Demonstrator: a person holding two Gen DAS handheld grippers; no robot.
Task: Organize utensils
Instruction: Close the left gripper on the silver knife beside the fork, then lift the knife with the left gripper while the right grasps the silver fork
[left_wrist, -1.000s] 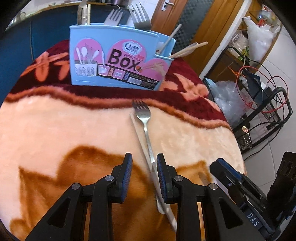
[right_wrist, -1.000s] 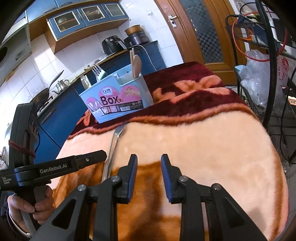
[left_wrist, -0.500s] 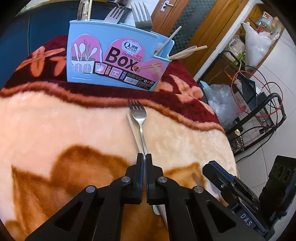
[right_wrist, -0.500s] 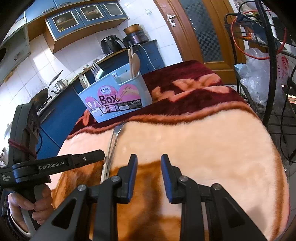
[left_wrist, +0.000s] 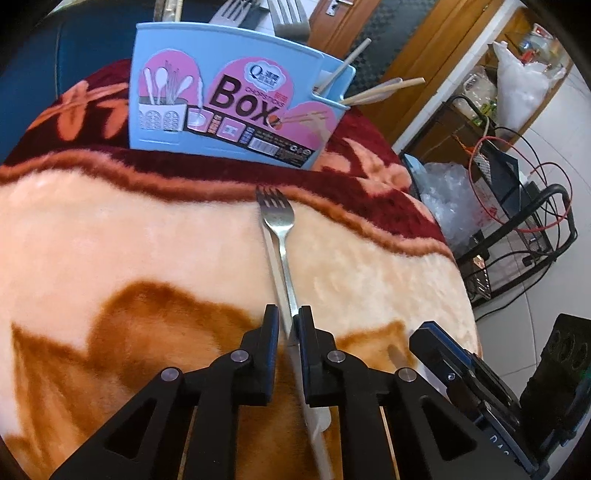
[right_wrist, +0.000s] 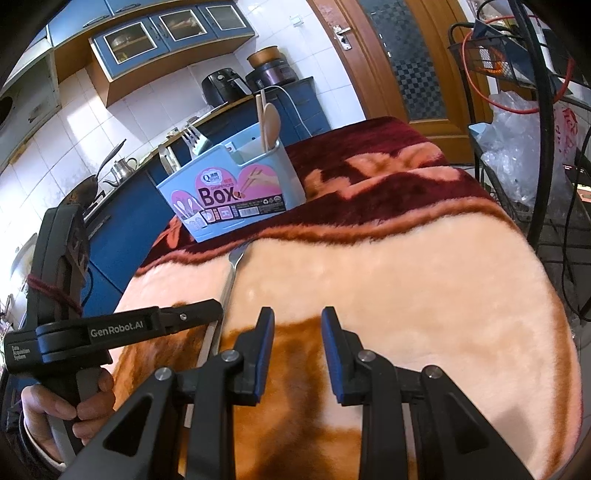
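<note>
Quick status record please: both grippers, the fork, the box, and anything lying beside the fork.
left gripper: shut on fork handle
right gripper: open, holds nothing, above the blanket
fork: tines toward the box, handle between the left fingers
white utensil: alongside the fork, kind unclear
utensil box: upright on the blanket, holds forks and wooden utensils

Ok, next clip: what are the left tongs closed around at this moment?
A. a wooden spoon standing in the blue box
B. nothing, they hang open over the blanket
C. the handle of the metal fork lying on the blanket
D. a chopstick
C: in the left wrist view the left tongs pinch the handle of the fork, whose tines point toward the blue utensil box; the right tongs are open and hold nothing.
</note>
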